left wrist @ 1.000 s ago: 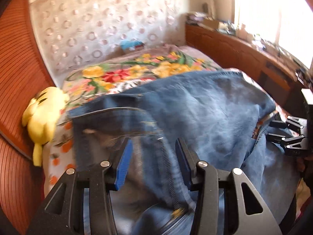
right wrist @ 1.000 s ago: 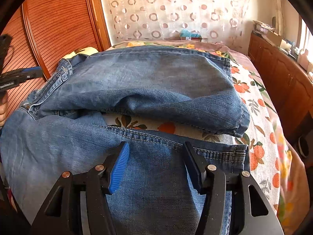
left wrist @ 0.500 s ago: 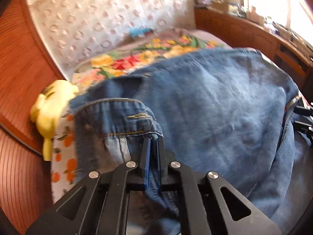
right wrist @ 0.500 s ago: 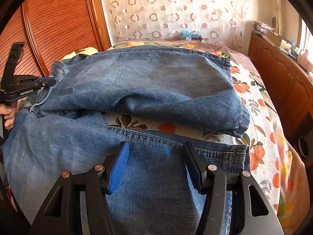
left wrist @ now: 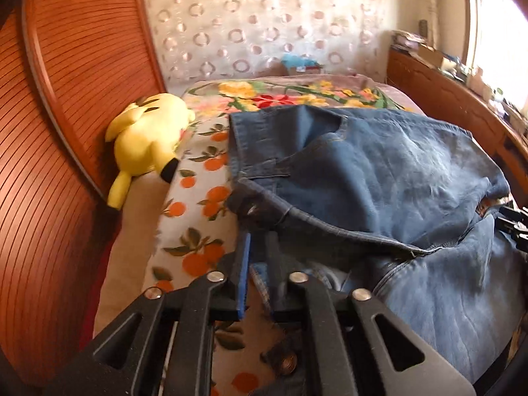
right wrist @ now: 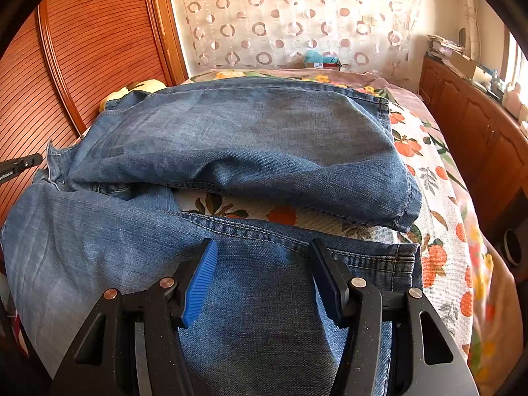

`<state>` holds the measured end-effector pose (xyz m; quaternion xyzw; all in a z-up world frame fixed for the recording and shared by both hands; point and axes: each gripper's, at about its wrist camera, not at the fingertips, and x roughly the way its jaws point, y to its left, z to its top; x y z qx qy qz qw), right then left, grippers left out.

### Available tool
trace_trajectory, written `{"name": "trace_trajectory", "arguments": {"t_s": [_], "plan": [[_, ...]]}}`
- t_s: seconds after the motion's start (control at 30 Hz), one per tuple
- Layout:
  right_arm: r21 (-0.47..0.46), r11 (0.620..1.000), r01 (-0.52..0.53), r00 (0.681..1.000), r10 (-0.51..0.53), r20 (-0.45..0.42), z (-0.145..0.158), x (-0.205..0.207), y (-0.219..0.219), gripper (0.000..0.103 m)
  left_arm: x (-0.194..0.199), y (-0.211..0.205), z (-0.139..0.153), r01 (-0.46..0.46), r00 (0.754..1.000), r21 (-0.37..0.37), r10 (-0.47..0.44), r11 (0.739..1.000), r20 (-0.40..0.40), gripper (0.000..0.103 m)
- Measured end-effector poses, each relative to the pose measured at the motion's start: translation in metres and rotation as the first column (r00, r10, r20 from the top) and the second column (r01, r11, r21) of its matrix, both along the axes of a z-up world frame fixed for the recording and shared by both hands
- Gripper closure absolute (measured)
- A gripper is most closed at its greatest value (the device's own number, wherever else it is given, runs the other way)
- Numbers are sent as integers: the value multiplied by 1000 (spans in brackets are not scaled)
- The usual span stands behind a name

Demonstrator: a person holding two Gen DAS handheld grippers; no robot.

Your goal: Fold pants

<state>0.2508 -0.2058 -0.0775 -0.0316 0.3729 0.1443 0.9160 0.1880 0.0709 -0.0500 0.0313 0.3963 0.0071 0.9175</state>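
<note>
left tool [left wrist: 259, 241]: nearly closed, just opening, denim edge between pads; right tool [right wrist: 262, 257]: open over faded blue denim jeans [right wrist: 250, 138]; floral bed [right wrist: 439, 198]

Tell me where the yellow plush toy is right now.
In the left wrist view, the yellow plush toy lies at the left edge of the bed, against the wooden slatted panel, left of the jeans.

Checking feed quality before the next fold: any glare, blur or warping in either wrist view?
Left wrist: window blown out at upper right, jeans and plush toy slightly soft. Right wrist: sharp denim weave, evenly lit. Both: fisheye bends the wooden headboard, corners dark.
</note>
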Motion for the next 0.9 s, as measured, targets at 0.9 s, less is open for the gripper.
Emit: {"name": "trace_trajectory", "arguments": {"t_s": [0.9], "plan": [[65,994,88,996,-90,21,53,140,-90,46,76,-121,-21,296,955,-59,-295,953,15,56]]}}
